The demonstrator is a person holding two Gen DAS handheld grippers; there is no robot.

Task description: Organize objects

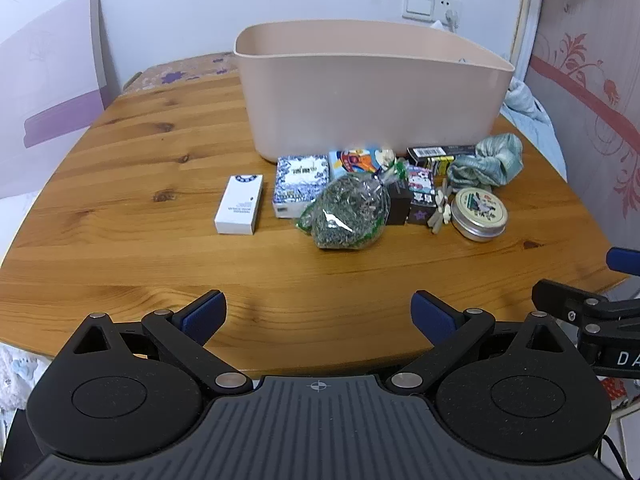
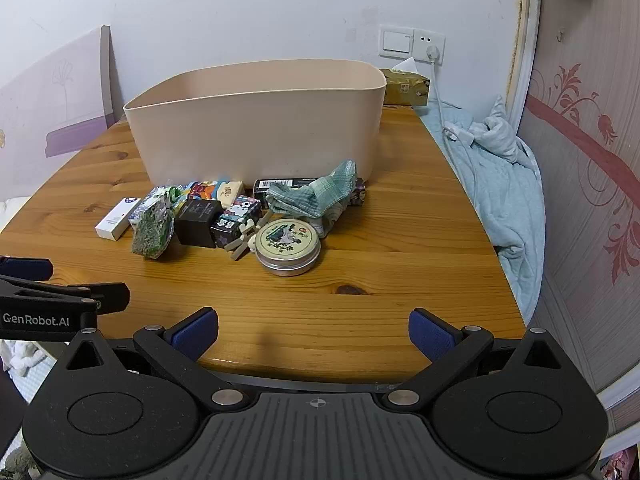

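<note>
- Left wrist view: our left gripper hangs over the near edge of the wooden table, jaws spread wide with nothing between them.
- A beige plastic bin stands at twelve o'clock from it, toward the far side of the table, and a row of small goods lies just in front of the bin.
- At eleven o'clock in that row a white box lies apart, with a blue-and-white patterned box beside it.
- A clear bag of dried green herbs leans on the patterned box; a round metal tin sits at one o'clock, with a crumpled green cloth behind it.
- At three o'clock we see part of our right gripper entering at the frame's edge.
- Right wrist view: our right gripper is likewise wide open and empty above the table's near edge.
- The round tin lies at twelve o'clock, closest to us; a black box and a cartoon-printed box touch at eleven o'clock.
- The bin rises behind the cluster, and the green cloth sprawls just before its wall.
- A pale blue blanket lies bunched off the table's side at two o'clock.
</note>
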